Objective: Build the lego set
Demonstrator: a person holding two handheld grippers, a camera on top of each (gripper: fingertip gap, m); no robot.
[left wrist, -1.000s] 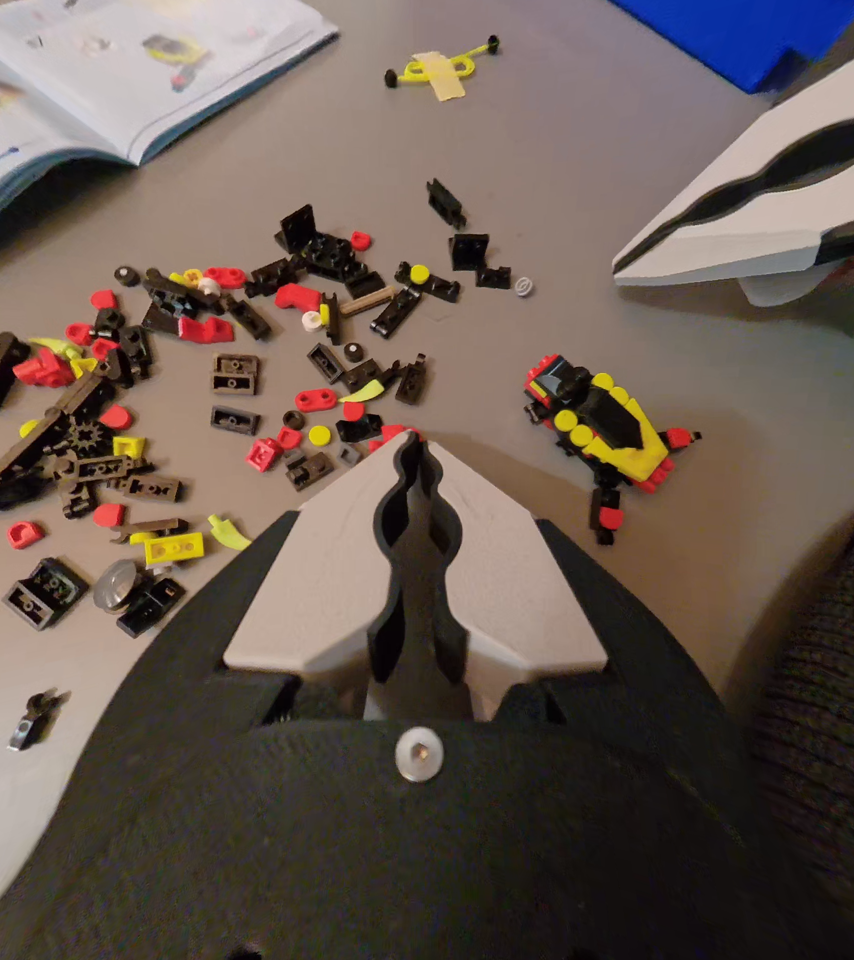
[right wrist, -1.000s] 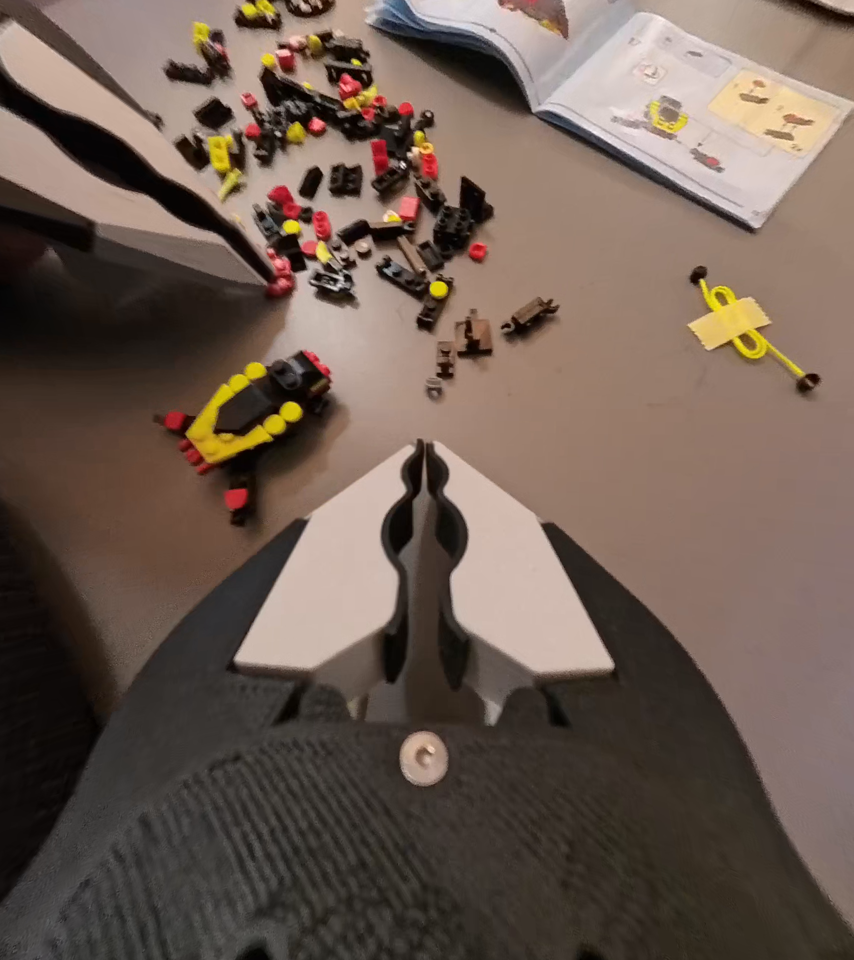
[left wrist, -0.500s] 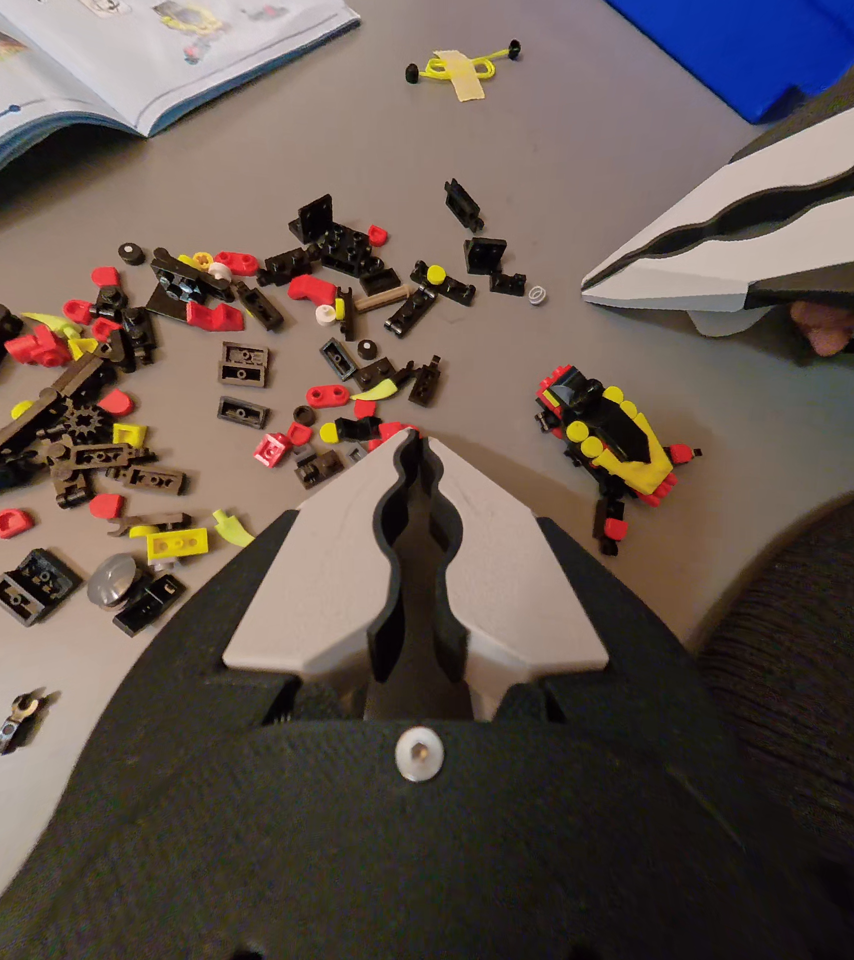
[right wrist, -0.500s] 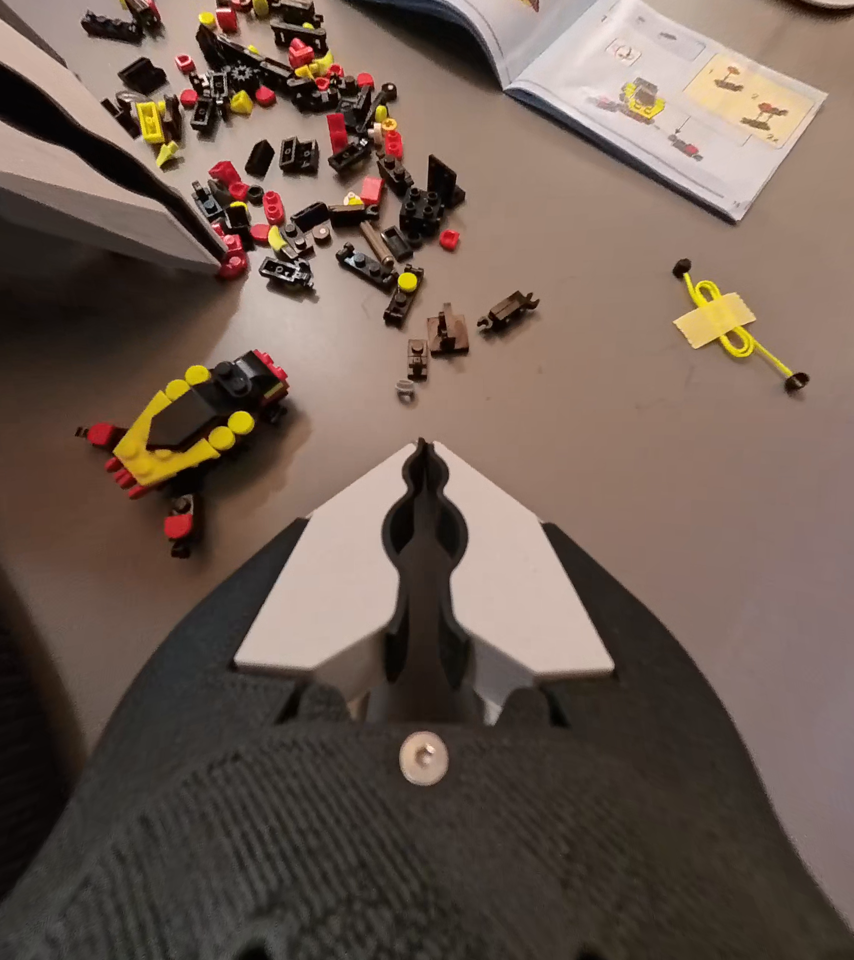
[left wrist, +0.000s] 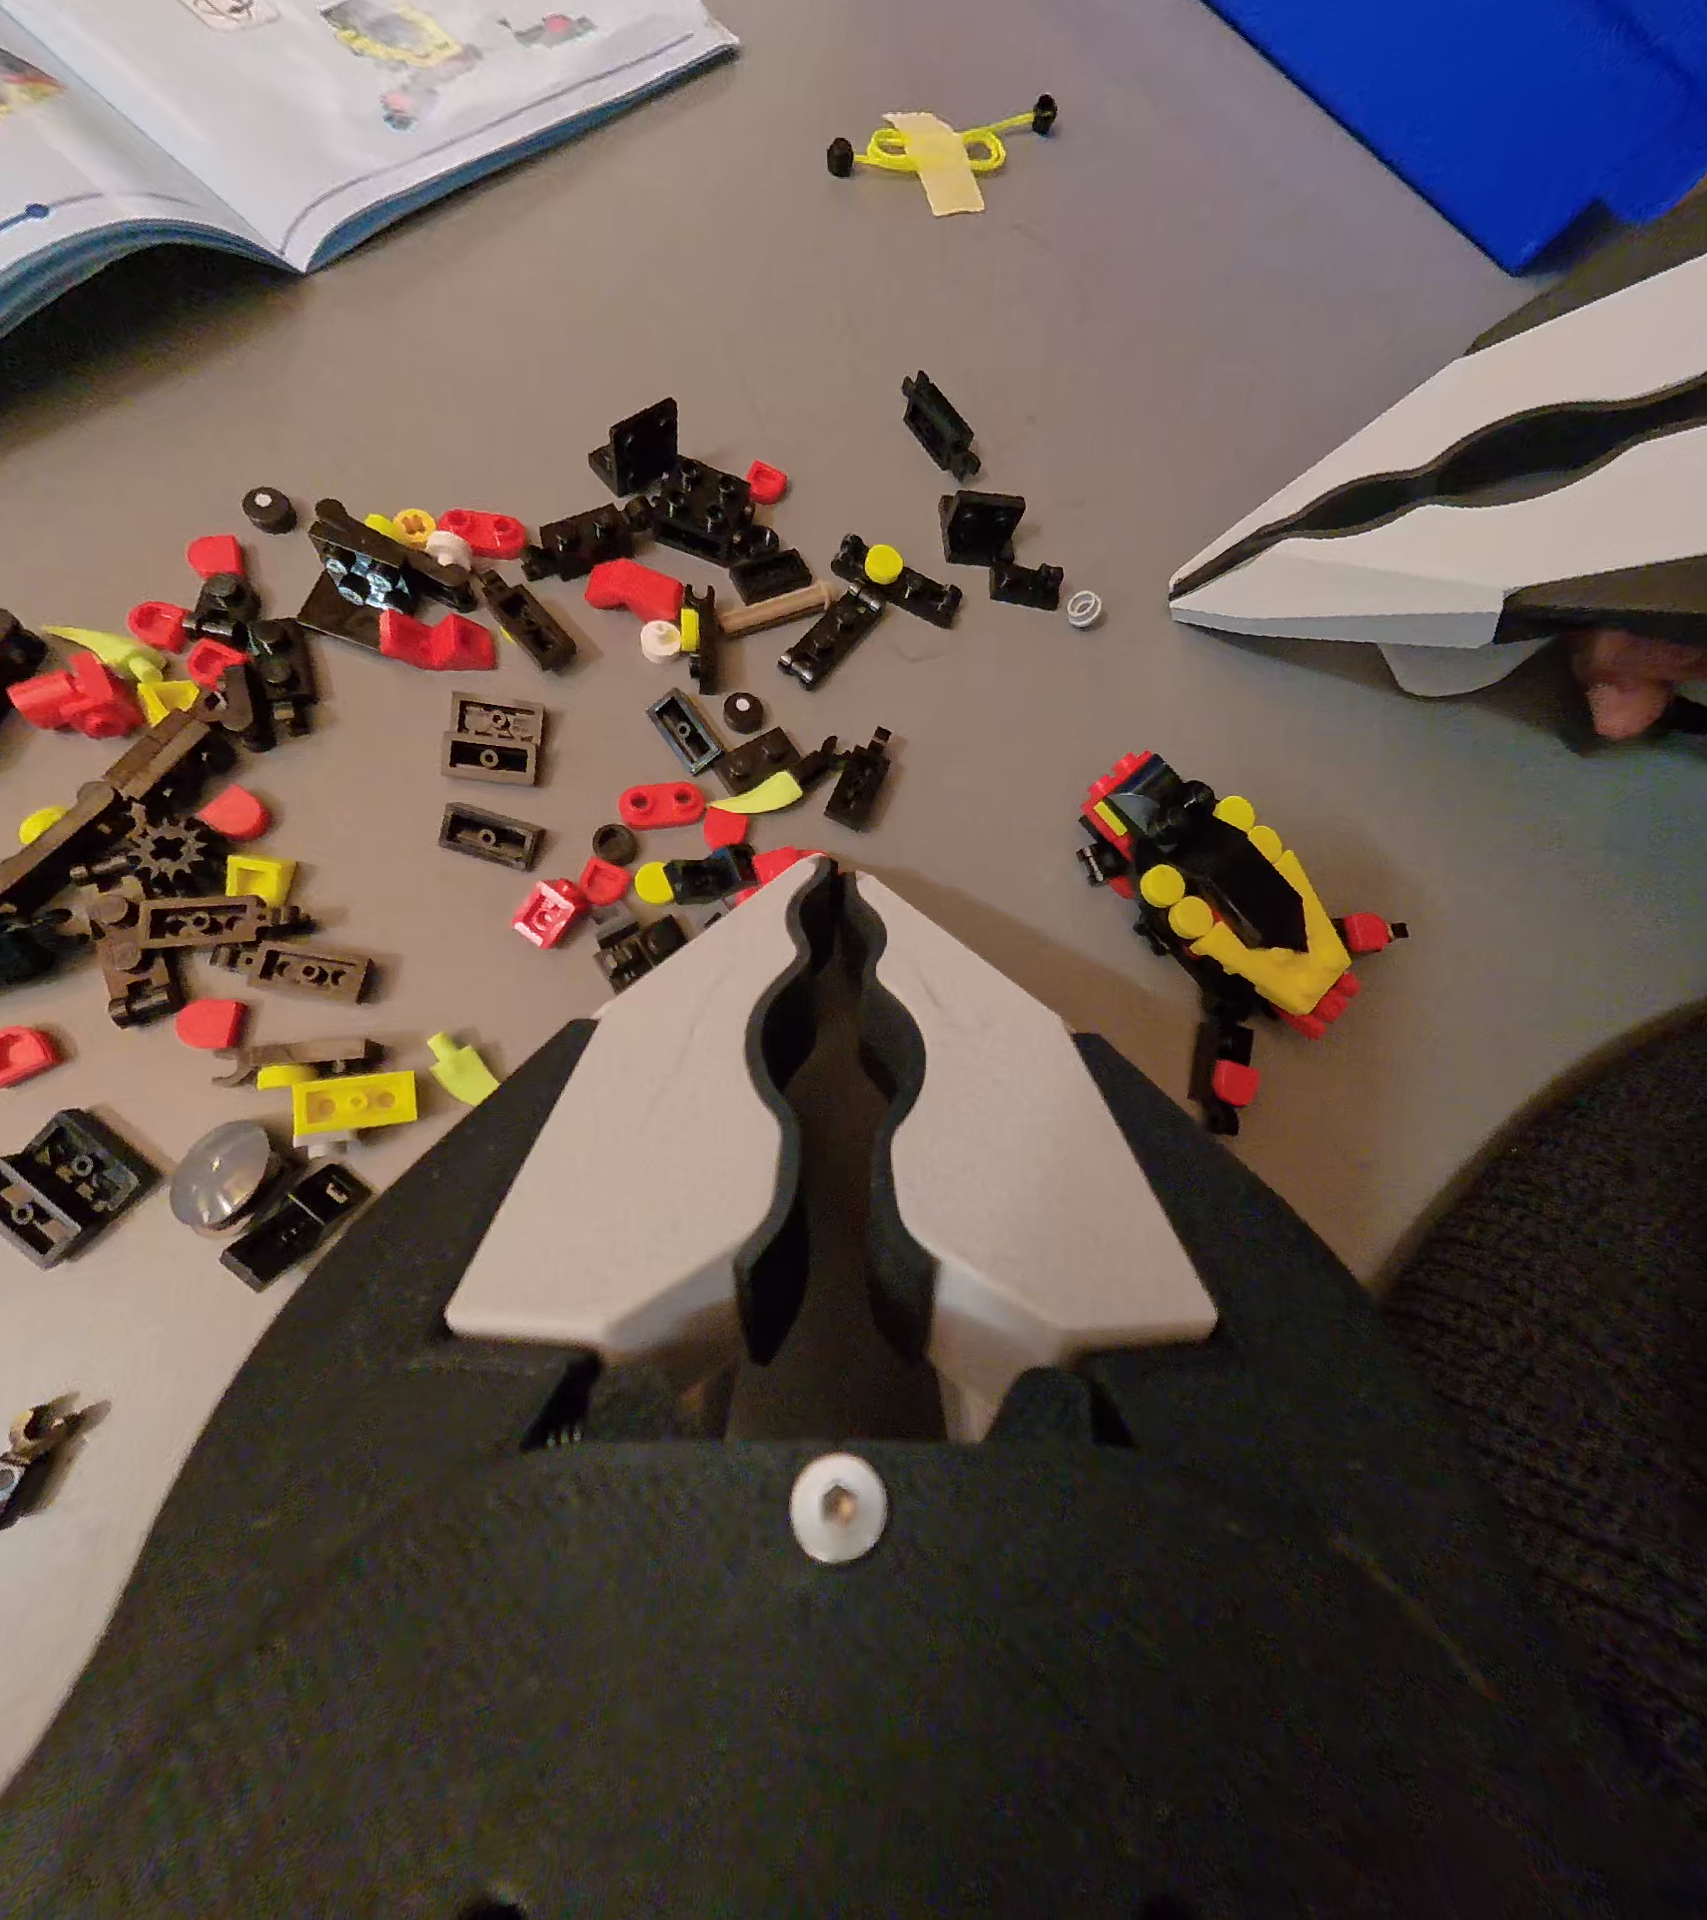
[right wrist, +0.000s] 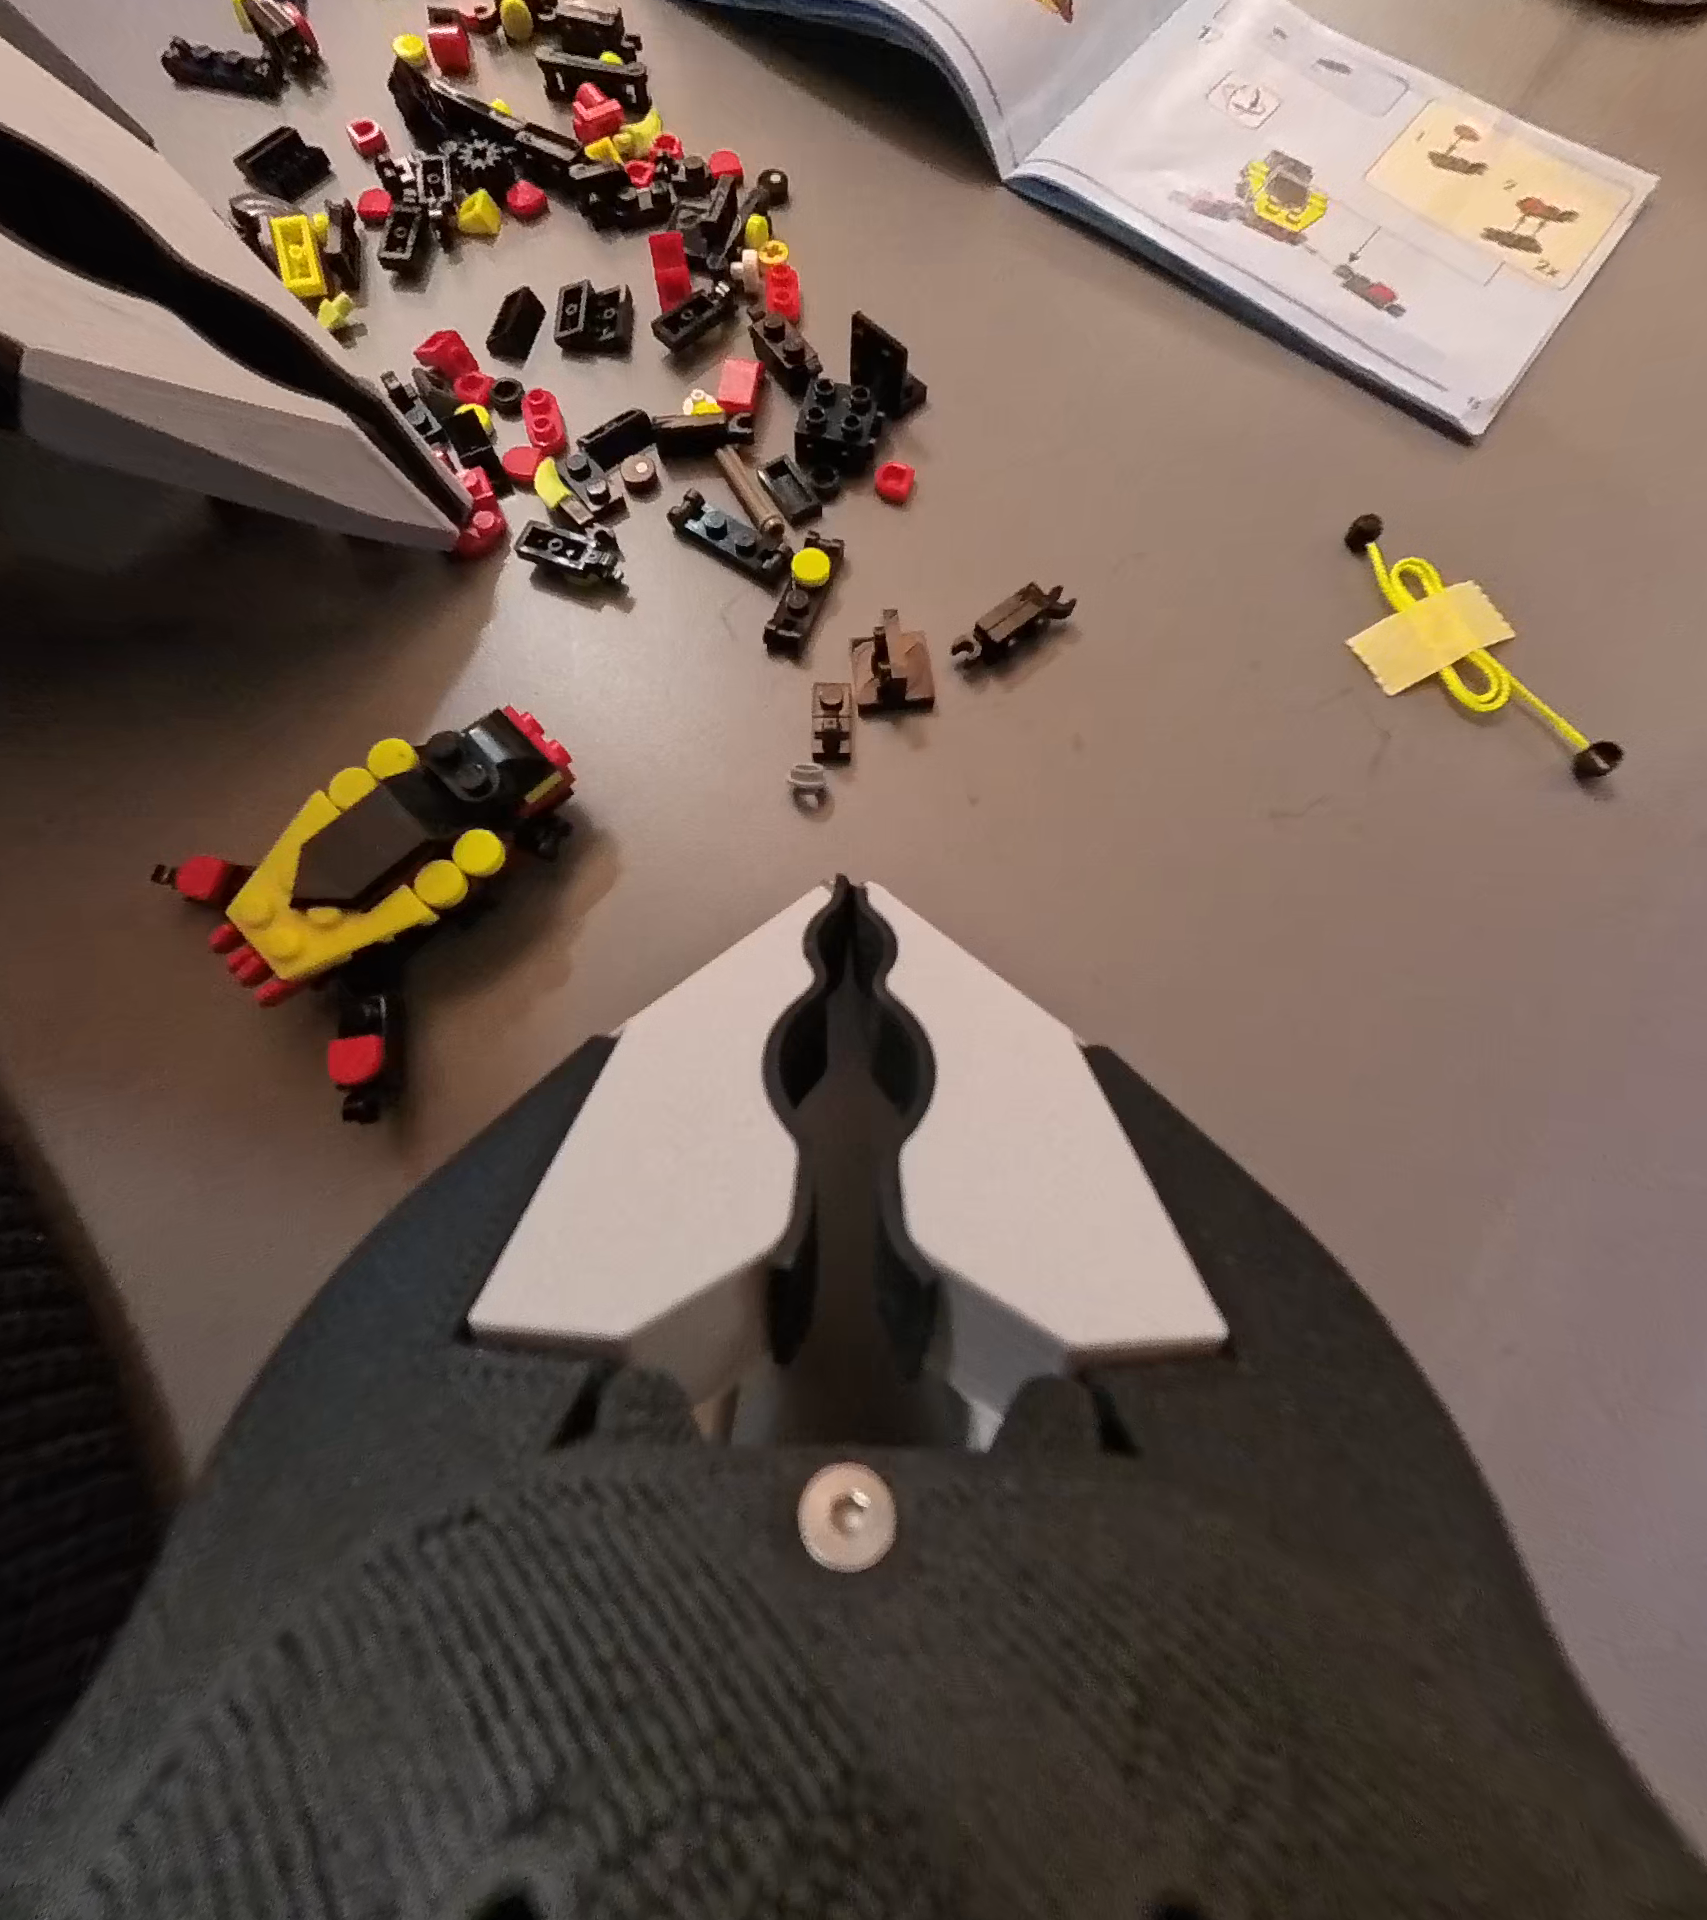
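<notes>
My left gripper is shut with nothing between its pads. Its tip stands low at the near edge of a scatter of small black, red and yellow toy bricks, next to a red piece. The right wrist view shows this tip beside that red piece. A partly built yellow, black and red brick model lies to its right. My right gripper is shut and empty above bare table, with the model to its left and a small grey ring just ahead. It also shows in the left wrist view.
An open instruction booklet lies at the far side, also in the right wrist view. A yellow cord with tape lies apart from the pile. A blue object sits far right. A dark knitted sleeve is close by. Some 11 cm of space lies between my two pairs of fingers.
Both grippers stay shut and have drifted a little over the table. The right gripper's body has drawn back to the right in the left wrist view. No brick has moved.
</notes>
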